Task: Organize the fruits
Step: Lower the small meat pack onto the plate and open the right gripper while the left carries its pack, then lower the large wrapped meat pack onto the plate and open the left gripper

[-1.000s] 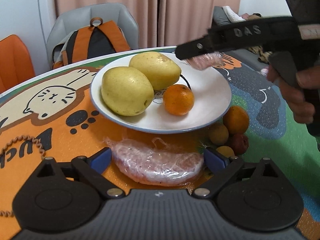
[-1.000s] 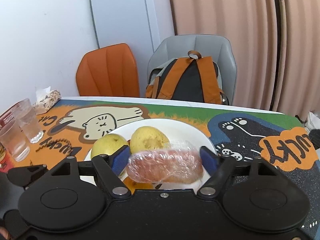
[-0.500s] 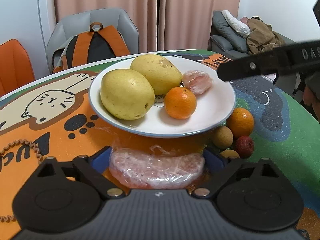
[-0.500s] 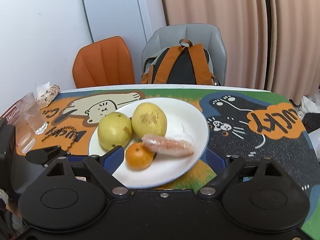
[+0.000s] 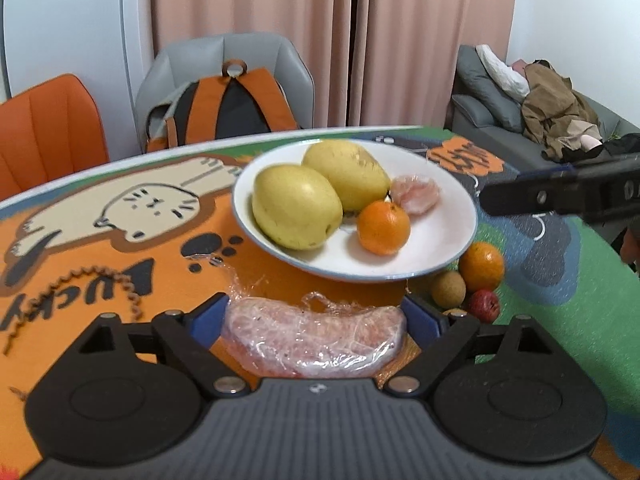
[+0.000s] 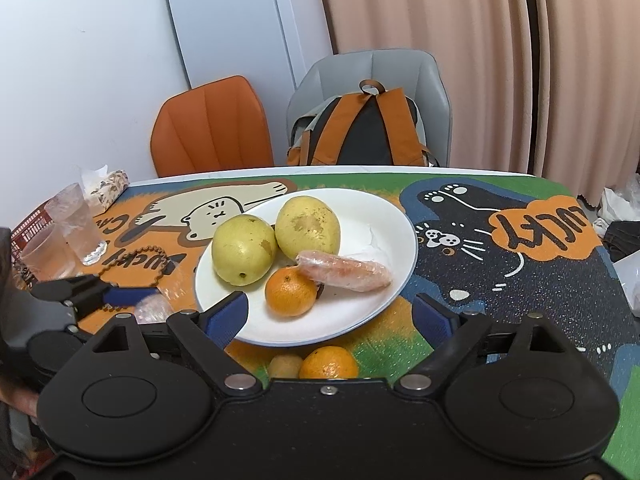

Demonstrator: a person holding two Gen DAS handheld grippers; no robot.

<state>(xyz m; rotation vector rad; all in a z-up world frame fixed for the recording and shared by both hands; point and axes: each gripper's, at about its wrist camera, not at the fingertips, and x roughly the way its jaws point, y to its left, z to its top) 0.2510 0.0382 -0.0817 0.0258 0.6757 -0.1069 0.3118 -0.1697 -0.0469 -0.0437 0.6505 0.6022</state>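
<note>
Left gripper (image 5: 316,316), bottom centre of its view, jaws closing w/ a wrapped pomelo wedge (image 5: 314,340) pinched between the blue pads. Plate (image 6: 384,216) mid-frame: two pears (image 6: 244,250), mandarin (image 6: 291,291), second wrapped wedge (image 6: 346,276). Right gripper (image 6: 330,312), lower centre of its view, spread wide, nothing between fingers. Loose orange (image 6: 329,362) below plate rim.

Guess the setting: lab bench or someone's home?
Most likely a home dining or living area. A sofa piled with clothes sits past the table, a white fridge stands by the wall, and a backpack rests on a chair.
</note>
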